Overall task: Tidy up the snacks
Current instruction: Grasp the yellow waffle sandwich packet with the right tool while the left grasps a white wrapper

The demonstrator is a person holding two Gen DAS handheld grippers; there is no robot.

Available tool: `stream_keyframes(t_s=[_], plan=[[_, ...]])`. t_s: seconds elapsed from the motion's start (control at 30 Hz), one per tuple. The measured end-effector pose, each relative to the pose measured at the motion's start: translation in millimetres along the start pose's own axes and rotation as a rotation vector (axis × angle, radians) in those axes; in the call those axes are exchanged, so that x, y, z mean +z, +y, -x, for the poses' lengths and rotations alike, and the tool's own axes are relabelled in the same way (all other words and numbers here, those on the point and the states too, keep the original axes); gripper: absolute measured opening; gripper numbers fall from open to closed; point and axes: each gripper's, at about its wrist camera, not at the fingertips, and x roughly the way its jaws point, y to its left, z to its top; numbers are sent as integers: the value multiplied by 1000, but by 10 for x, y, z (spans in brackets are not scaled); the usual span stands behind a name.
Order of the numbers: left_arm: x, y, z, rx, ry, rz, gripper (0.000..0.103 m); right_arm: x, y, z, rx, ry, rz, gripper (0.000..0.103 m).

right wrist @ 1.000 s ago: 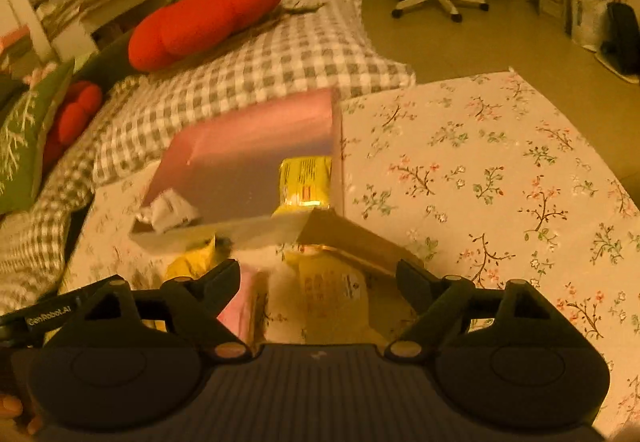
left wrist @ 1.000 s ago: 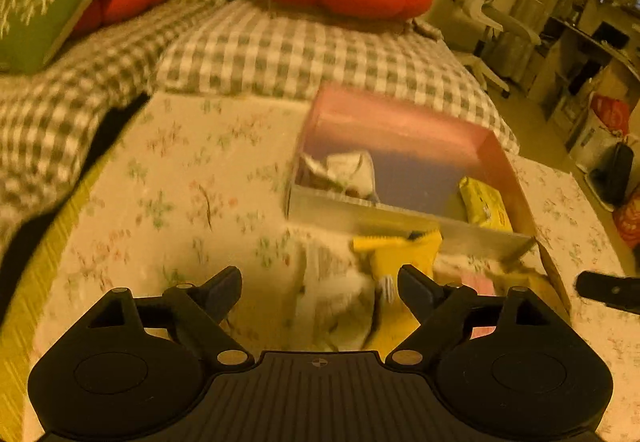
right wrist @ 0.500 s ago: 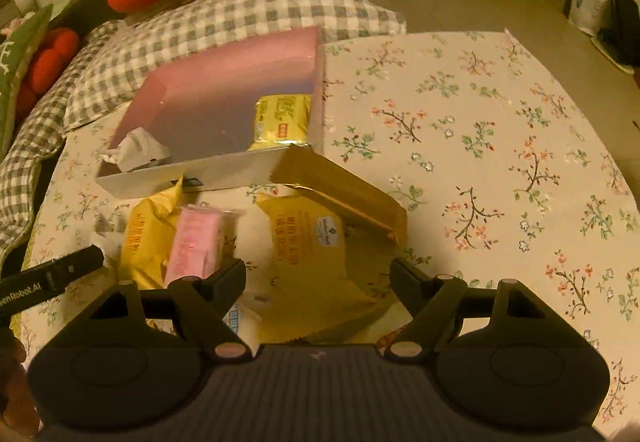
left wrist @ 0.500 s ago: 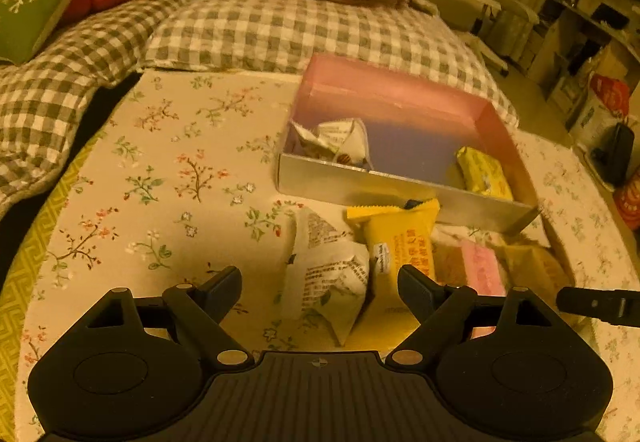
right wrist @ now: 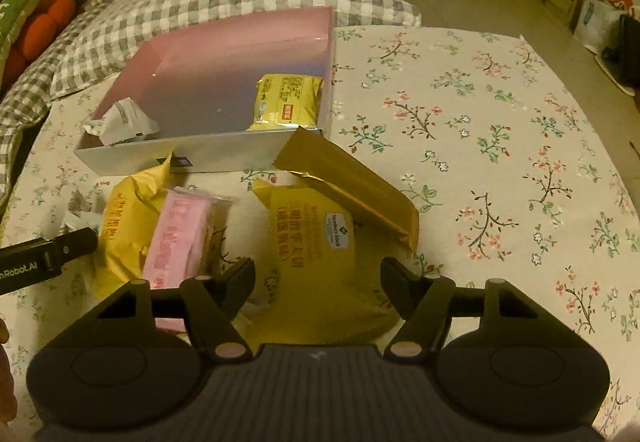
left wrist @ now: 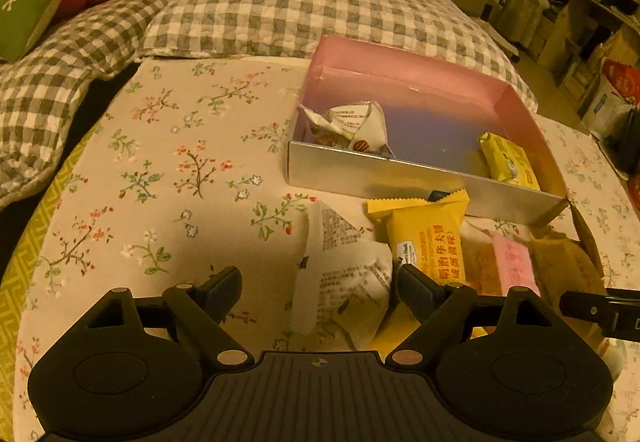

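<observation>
From the left wrist, the yellow packet [left wrist: 509,162] inside the pink box [left wrist: 404,62] is partly hidden by the box's near silver wall, as is the crumpled white wrapper [left wrist: 352,124] in its left corner. A brownish packet [left wrist: 560,258] at far right is dim and hard to make out. The left hand-held gripper [left wrist: 318,284] tilts down over the floral desk [left wrist: 168,170], released, its jaws wide with a white packet [left wrist: 344,274] lying loosely between them, untouched by the left finger. Beside it lie one yellow packet with printed characters [left wrist: 428,242] and one pink packet [left wrist: 514,262].

From the right wrist, the right hand-held gripper [right wrist: 318,282] points steeply down over a large yellow packet [right wrist: 316,242]; its jaws have just been closing, the packet sits between them, and I cannot tell whether the pads press it. A brown packet [right wrist: 352,182] leans against the box corner. Outside the box here I count four packets; the white one is nearly hidden at the left edge.
</observation>
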Motion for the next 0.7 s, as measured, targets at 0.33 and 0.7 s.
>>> stream_keyframes(t_s=[0.33,0.7], plan=[[-24,-5,-221,37,54,-28,83,22,19,-78,1,15,-9,47],[-43,-52,-200,64,34,-61,49,22,33,-77,11,18,-21,39]])
